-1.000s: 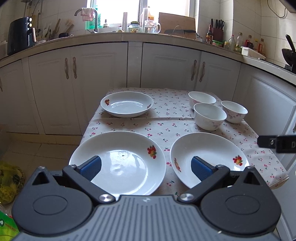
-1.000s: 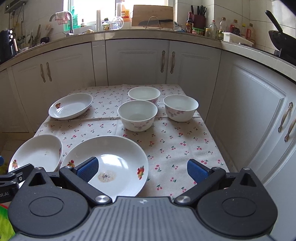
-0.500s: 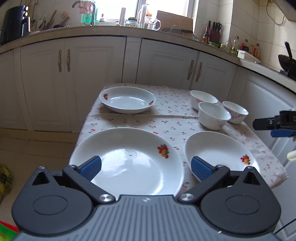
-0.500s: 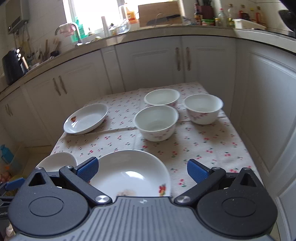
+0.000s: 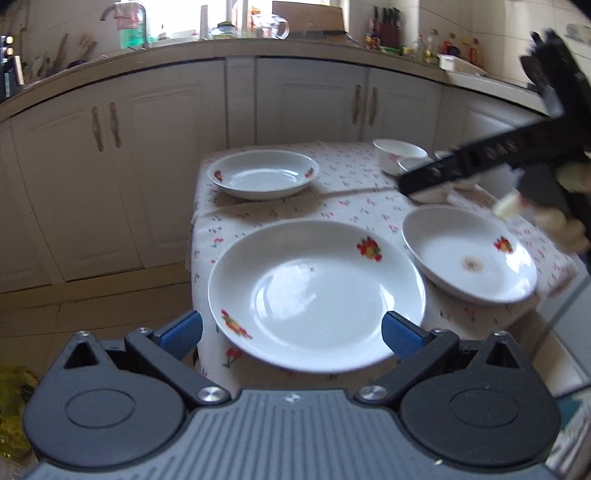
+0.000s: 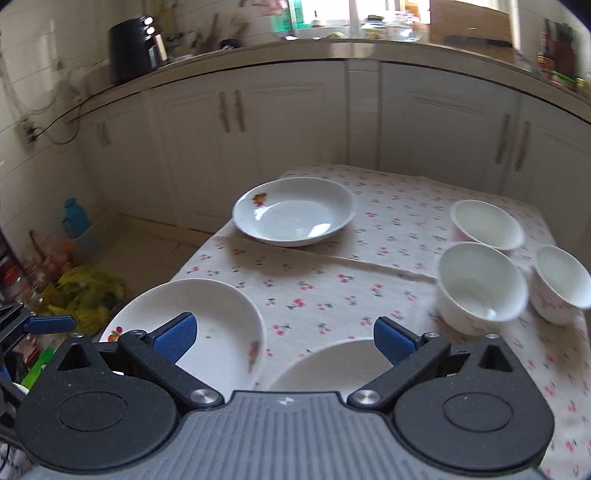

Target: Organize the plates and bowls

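- The large white ceramic plate with red fruit decals (image 5: 317, 291) lies at the near left corner of the cherry-print tablecloth (image 5: 354, 206), straight ahead of the left gripper (image 5: 291, 334), whose jaws stand wide apart and empty; this gripper is nearer it.
- The right gripper (image 6: 282, 339), also spread and empty, hovers over the near right plate (image 5: 469, 254).
- I count three plates, one far left (image 6: 295, 210), and three small white bowls (image 6: 480, 286) far right.

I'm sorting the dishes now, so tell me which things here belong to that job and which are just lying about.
Job: near plate, right plate, far plate, three bowls.

Lying about: air fryer, knife block, blue bottle, yellow bag.
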A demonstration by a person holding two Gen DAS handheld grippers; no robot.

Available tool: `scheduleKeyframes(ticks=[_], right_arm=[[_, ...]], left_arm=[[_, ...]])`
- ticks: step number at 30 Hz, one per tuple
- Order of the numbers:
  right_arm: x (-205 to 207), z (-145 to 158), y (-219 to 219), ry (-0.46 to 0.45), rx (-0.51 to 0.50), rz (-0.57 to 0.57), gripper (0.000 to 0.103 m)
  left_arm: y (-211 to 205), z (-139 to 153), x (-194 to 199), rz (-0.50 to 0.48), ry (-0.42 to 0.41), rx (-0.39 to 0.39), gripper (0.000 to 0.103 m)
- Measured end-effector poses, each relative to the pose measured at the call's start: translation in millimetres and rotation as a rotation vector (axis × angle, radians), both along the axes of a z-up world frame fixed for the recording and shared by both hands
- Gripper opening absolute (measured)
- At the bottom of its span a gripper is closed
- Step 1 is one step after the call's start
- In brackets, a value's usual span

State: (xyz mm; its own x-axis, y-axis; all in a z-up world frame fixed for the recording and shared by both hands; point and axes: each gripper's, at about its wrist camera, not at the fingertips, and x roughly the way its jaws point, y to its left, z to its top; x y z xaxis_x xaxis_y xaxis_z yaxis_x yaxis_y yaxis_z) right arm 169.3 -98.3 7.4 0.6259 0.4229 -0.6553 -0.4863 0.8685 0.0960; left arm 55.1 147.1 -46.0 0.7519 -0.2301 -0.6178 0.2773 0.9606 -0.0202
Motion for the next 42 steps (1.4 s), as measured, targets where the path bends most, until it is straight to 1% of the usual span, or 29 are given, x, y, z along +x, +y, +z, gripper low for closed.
scheduleKeyframes(ticks=[3, 8, 12, 15, 17, 20, 24, 26, 27, 29, 30, 36, 42], right_arm=[[10, -6, 14, 0.028, 0.005, 0.064, 0.103], [26, -21, 30, 0.087, -0.003, 0.132, 0.103], [38, -29, 37, 0.131, 0.001, 0.169, 0.100], [45, -34, 42, 0.154, -0.005, 0.194, 0.092], [51, -39, 46, 0.170, -0.011, 0.207, 0.085], [58, -45, 50, 0.196, -0.018, 0.218, 0.078], [65, -52, 52, 0.222, -0.024, 0.228, 0.073], [67, -54, 54, 0.226, -0.021, 0.239, 0.067], [69, -55, 55, 0.230, -0.022, 0.244, 0.066], [72, -58, 57, 0.244, -0.024, 0.248, 0.058], [73, -60, 58, 0.256, -0.022, 0.256, 0.057], [77, -63, 59, 0.277, -0.017, 0.269, 0.056], [79, -63, 58, 0.283, -0.017, 0.260, 0.056]], left_arm=[[4, -5, -2, -0.047, 0.025, 0.015, 0.102], [4, -14, 3, -0.124, 0.052, 0.006, 0.102], [1, -20, 9, -0.164, 0.060, 0.046, 0.102], [-1, -25, 13, -0.182, 0.067, 0.081, 0.102], [0, -28, 16, -0.187, 0.075, 0.085, 0.102], [3, -30, 21, -0.190, 0.083, 0.070, 0.102], [5, -31, 26, -0.211, 0.093, 0.058, 0.101], [5, -31, 27, -0.225, 0.094, 0.056, 0.101], [5, -31, 28, -0.232, 0.095, 0.054, 0.101], [5, -31, 31, -0.242, 0.103, 0.050, 0.101], [5, -32, 31, -0.245, 0.105, 0.048, 0.101], [7, -32, 32, -0.258, 0.108, 0.045, 0.101], [5, -28, 37, -0.276, 0.095, 0.067, 0.101]])
